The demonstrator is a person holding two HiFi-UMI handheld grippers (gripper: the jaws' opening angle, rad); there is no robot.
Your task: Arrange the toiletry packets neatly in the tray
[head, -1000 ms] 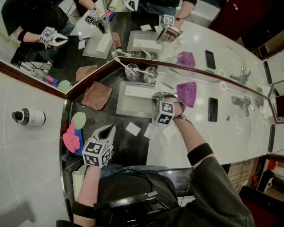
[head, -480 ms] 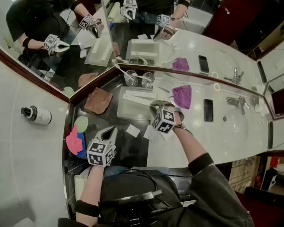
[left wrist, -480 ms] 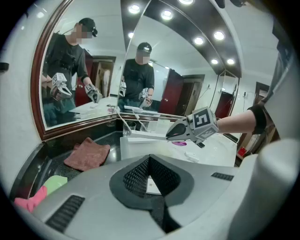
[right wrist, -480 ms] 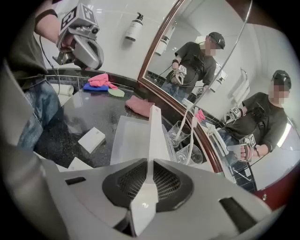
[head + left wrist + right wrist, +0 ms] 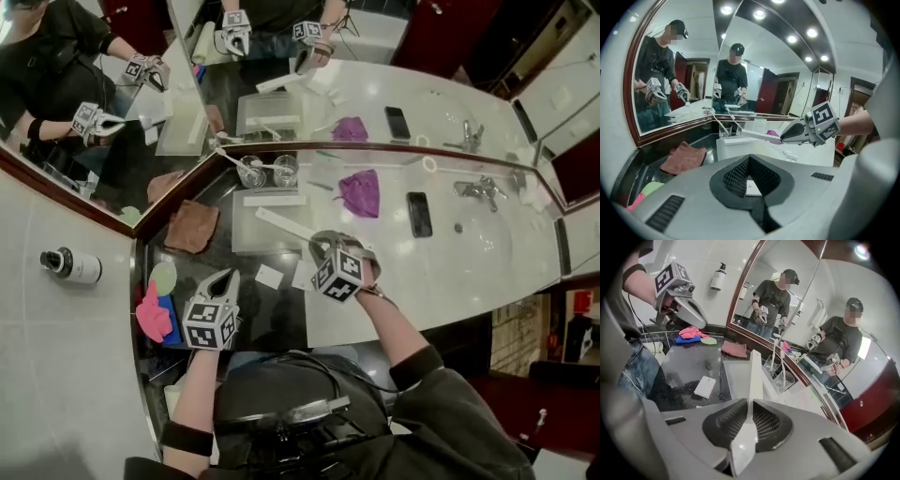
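Note:
My right gripper (image 5: 320,241) (image 5: 751,405) is shut on one end of a long white toiletry packet (image 5: 284,224) (image 5: 753,376). The packet slants out over the near part of the pale rectangular tray (image 5: 246,234) (image 5: 735,376). A second long white packet (image 5: 275,200) lies flat at the tray's far side. One small white packet (image 5: 268,277) (image 5: 705,386) rests on the black counter in front of the tray, and another (image 5: 302,275) lies beside it. My left gripper (image 5: 226,277) (image 5: 750,161) hovers over the dark counter, shut and empty. In the left gripper view the right gripper (image 5: 802,131) shows with the long packet (image 5: 757,135).
Two glasses (image 5: 253,172) (image 5: 286,170) with stirrers stand behind the tray against the mirror. A brown cloth (image 5: 192,226) lies left of it; a purple cloth (image 5: 359,192), a phone (image 5: 418,214) and a tap (image 5: 476,188) are to the right. Pink and blue items (image 5: 156,315) sit at the left.
My right gripper has drawn back toward me with the long packet, which now slants over the tray's near part. The left gripper has barely shifted.

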